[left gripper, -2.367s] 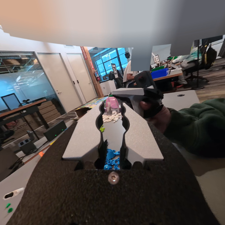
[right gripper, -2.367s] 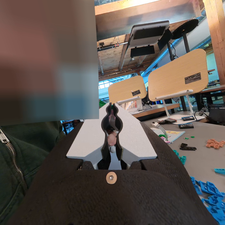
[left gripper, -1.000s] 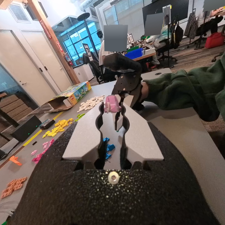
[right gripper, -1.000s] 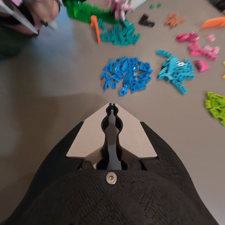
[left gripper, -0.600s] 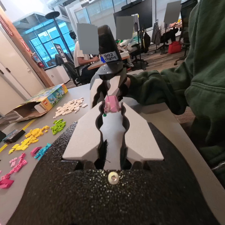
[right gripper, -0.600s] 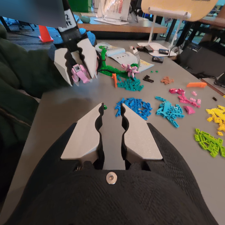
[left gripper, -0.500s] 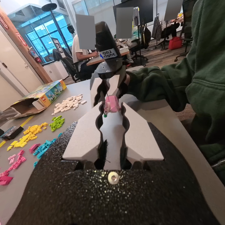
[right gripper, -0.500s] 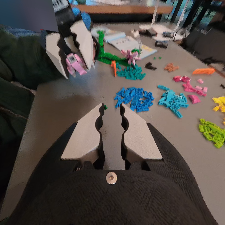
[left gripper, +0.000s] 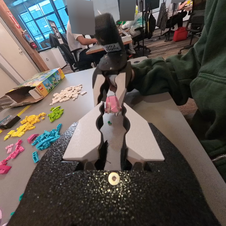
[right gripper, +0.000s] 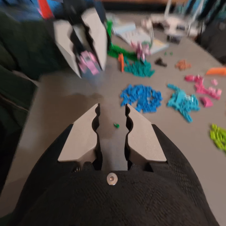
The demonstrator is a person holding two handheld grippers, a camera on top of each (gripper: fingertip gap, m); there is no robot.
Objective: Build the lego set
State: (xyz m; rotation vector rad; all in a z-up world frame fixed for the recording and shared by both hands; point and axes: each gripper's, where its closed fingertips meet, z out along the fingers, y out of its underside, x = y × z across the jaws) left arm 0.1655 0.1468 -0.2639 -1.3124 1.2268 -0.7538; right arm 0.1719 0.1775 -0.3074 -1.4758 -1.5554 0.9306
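Observation:
My left gripper is shut on a small pink lego assembly and holds it above the grey table. My right gripper hangs points-down just behind the assembly, jaws open and empty. In the right wrist view, my right gripper is open over a tiny green piece lying on the table. That piece also shows in the left wrist view. The left gripper with the pink assembly is at upper left there.
Sorted brick piles lie on the table: white, lime, yellow, cyan, pink, blue, teal. A green build with a pink flower, a booklet and the lego box stand farther off.
My right gripper, shut on the tiny green piece a second ago, has opened, and the piece now lies on the table. The right gripper swung up behind the pink assembly.

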